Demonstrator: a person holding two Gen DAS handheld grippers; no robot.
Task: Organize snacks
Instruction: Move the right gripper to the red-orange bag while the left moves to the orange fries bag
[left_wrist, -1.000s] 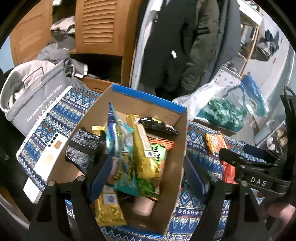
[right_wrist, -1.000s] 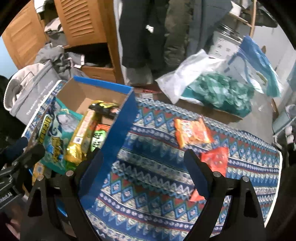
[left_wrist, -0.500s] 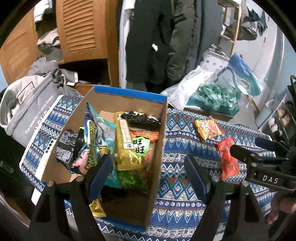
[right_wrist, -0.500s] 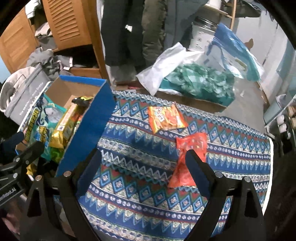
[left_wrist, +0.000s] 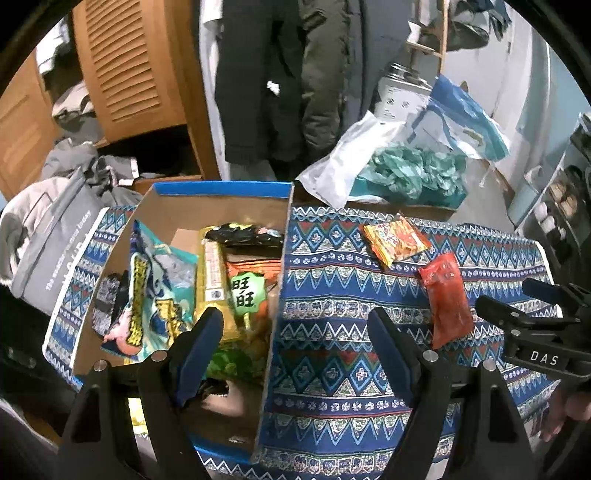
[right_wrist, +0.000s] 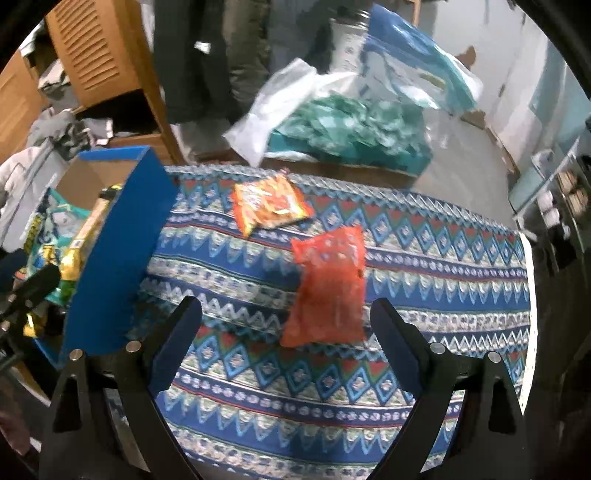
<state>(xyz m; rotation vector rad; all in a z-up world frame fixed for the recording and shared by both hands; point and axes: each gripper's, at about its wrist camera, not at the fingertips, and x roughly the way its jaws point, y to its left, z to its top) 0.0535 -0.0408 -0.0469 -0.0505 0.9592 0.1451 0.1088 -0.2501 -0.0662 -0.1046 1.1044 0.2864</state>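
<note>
A blue cardboard box (left_wrist: 221, 188) (right_wrist: 122, 251) holds several snack packs, among them a teal bag (left_wrist: 155, 291) and a green-labelled pack (left_wrist: 247, 291). On the patterned cloth (left_wrist: 332, 332) (right_wrist: 424, 258) lie an orange packet (left_wrist: 395, 240) (right_wrist: 269, 206) and a red packet (left_wrist: 447, 299) (right_wrist: 328, 288). My left gripper (left_wrist: 295, 328) hangs open over the box's right wall, holding nothing. My right gripper (right_wrist: 286, 317) is open above the red packet's near end, apart from it; it also shows at the right (left_wrist: 532, 317).
Beyond the table sit a white plastic bag (left_wrist: 347, 166) with green stuffing (left_wrist: 413, 173), a blue bag (left_wrist: 465, 114), hanging coats (left_wrist: 280, 81) and a louvred wooden cabinet (left_wrist: 125, 66). A grey bag (left_wrist: 51, 236) leans at the left. Shelves stand at the far right.
Both grippers have slid to the right across the table. The left went from over the box's middle to its right wall; the red packet has come between the right gripper's fingers in view.
</note>
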